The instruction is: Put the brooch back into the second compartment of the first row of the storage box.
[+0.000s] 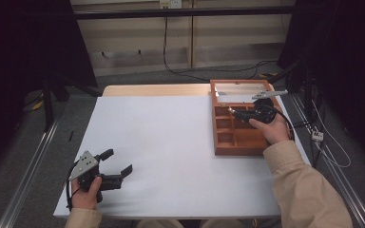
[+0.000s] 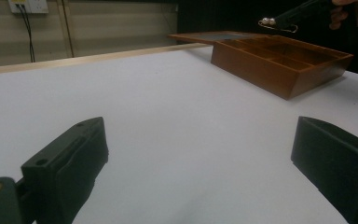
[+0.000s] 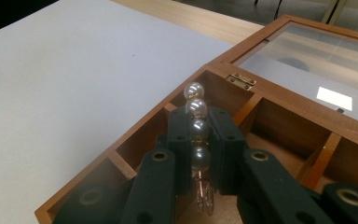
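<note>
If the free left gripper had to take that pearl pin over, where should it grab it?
Probably the two end pearls of the pearl pin, which stick out past the right gripper, whose fingers clamp the lower pearls. Come from in front of the tips, over the wooden box, squeezing across the row; the thin wire loop below looks harder to pinch.

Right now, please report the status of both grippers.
Left gripper open, low over table. Right gripper shut on pearl clip, over wooden box. Nothing blocking.
</note>
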